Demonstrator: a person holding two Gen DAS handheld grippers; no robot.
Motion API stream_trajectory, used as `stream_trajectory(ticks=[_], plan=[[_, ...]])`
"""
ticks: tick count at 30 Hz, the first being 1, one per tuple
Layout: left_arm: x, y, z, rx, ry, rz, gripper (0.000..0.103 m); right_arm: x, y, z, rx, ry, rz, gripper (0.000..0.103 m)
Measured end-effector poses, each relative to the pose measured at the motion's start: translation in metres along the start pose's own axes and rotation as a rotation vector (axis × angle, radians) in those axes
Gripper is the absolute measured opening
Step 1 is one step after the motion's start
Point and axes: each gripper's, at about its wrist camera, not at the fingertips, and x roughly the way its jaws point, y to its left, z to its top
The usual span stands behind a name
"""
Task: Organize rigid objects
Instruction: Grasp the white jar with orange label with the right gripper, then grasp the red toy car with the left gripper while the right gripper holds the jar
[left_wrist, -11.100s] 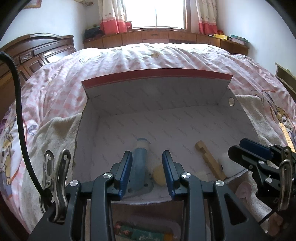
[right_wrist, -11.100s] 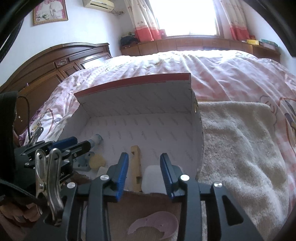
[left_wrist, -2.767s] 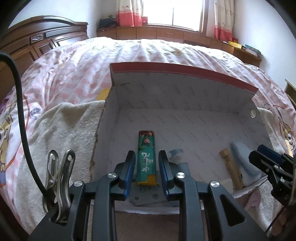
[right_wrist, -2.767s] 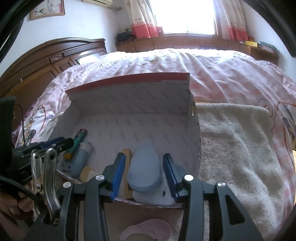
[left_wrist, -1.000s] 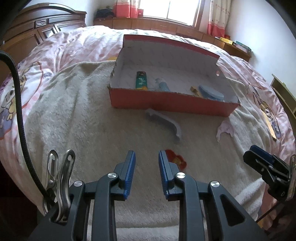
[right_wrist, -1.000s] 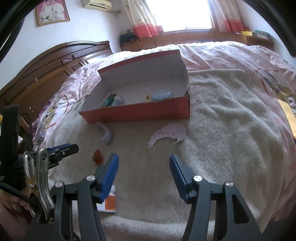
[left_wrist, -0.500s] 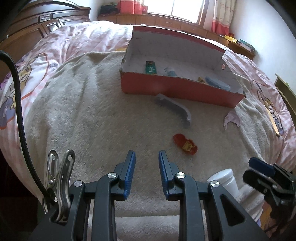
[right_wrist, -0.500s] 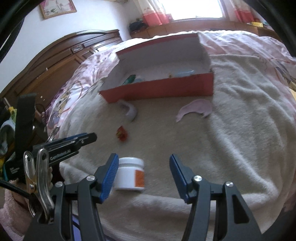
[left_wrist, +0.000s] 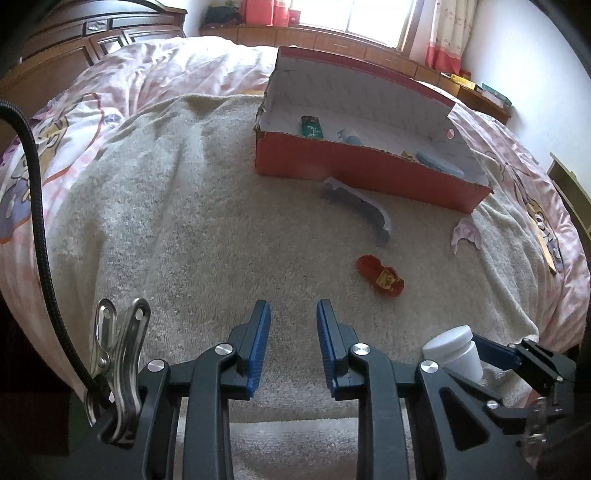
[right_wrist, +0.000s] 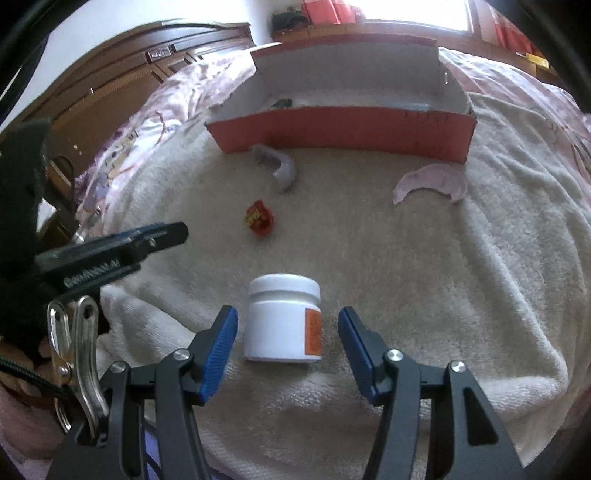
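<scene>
A white jar (right_wrist: 283, 318) with an orange label stands upright on the cream towel, between the open jaws of my right gripper (right_wrist: 288, 325); the fingers do not touch it. The jar also shows in the left wrist view (left_wrist: 455, 350). My left gripper (left_wrist: 292, 320) is open and empty above the towel's near part. A red box (left_wrist: 354, 168) with a white inside stands further back; it holds a green tube (left_wrist: 311, 130), a blue bottle (left_wrist: 351, 139) and a blue flat piece (left_wrist: 437, 162). A small red toy (left_wrist: 380, 276), a grey curved piece (left_wrist: 364, 206) and a pink piece (left_wrist: 466, 236) lie on the towel.
The towel (left_wrist: 177, 206) covers a bed with a pink checked quilt (left_wrist: 177, 70). A dark wooden headboard (right_wrist: 110, 81) stands at the left. A window and low cabinets (left_wrist: 332, 37) are at the far end. The bed edge drops off just below both grippers.
Both grippers pulled back from the box toward the near bed edge. My right gripper lowered onto the white jar, so the jar now stands between its open jaws.
</scene>
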Motion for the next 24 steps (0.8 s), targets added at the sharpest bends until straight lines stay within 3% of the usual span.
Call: stream_trajectory(ticks=[2, 11, 21, 24], plan=[[0.0, 0.0, 0.0, 0.0, 0.0, 0.001, 0.026, 0.002, 0.002, -0.002, -0.018, 0.003, -0.005, 0.043], [0.004, -0.005, 0.0, 0.015, 0.011, -0.009, 0.026, -0.007, -0.003, -0.002, -0.039, -0.043, -0.036, 0.043], [0.011, -0.029, 0.006, 0.1, 0.018, -0.083, 0.026, -0.017, -0.029, 0.005, -0.01, -0.094, -0.114, 0.043], [0.02, -0.04, 0.008, 0.138, 0.042, -0.097, 0.037, -0.017, -0.035, 0.005, 0.003, -0.093, -0.115, 0.043]])
